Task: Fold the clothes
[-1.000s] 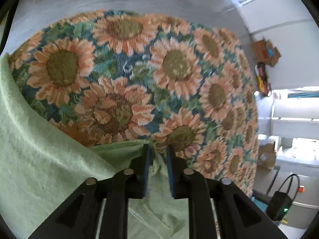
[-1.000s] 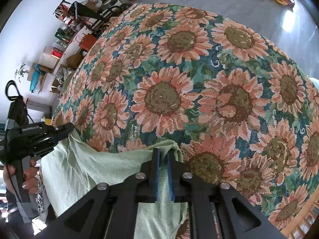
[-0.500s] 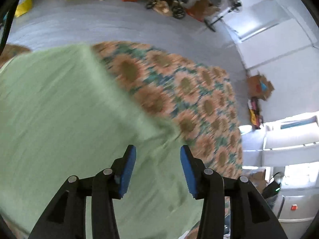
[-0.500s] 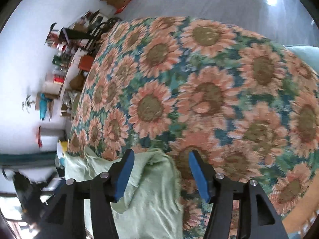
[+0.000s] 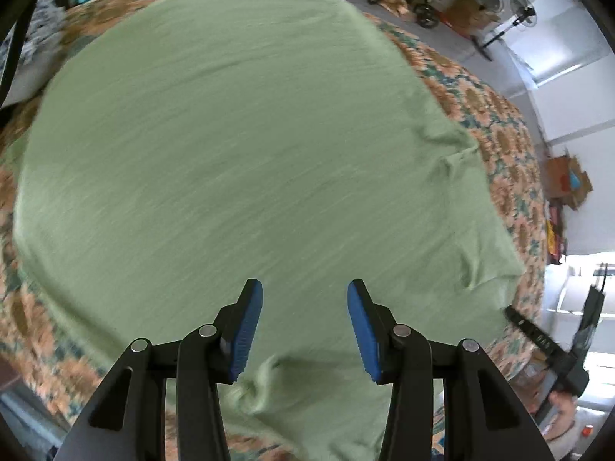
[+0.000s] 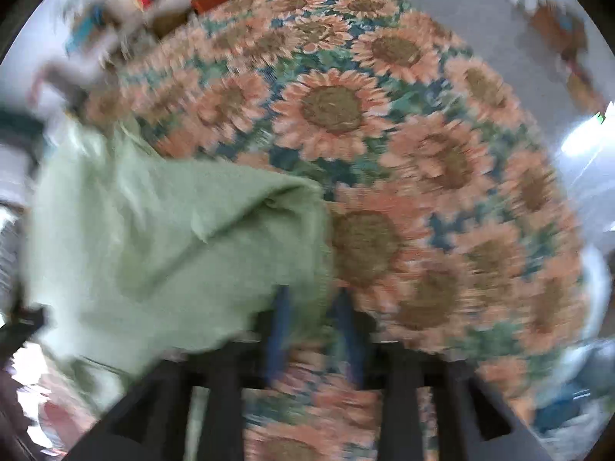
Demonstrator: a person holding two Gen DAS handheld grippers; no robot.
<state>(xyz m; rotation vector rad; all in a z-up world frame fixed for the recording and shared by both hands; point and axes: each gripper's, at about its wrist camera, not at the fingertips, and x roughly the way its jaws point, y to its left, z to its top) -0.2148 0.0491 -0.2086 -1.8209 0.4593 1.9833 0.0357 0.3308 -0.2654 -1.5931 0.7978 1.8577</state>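
over at the left of the sunflower-print cover (image 5: 496,142), the left gripper (image 5: 305,326) hangs straight down above the pale green garment (image 5: 246,146) with its blue pads standing partly apart and nothing between them; a second ago those pads were pinched on a green edge at the near side of the cloth, so the jaws have just been opening and the edge has been let go. since then the view from this hand has changed from mostly sunflower print to almost all green, which reads as the gripper having swung across over the garment while the cloth dropped flat. the garment now lies spread on the cover in a broad smooth panel, with a few creases near its right edge and a small rumpled bit just below the pads. moving right, the right gripper (image 6: 313,326) is badly blurred; its blue pads show a clear gap, with the garment's corner (image 6: 177,238) lying just left of and partly under them, and i cannot tell whether they touch it. a second ago it too was clamped on the green edge; it opened wide and has just been closing somewhat, with no cloth visibly pinched. my judgement: one fold has been laid down and released, and both hands are free to take the next edge.
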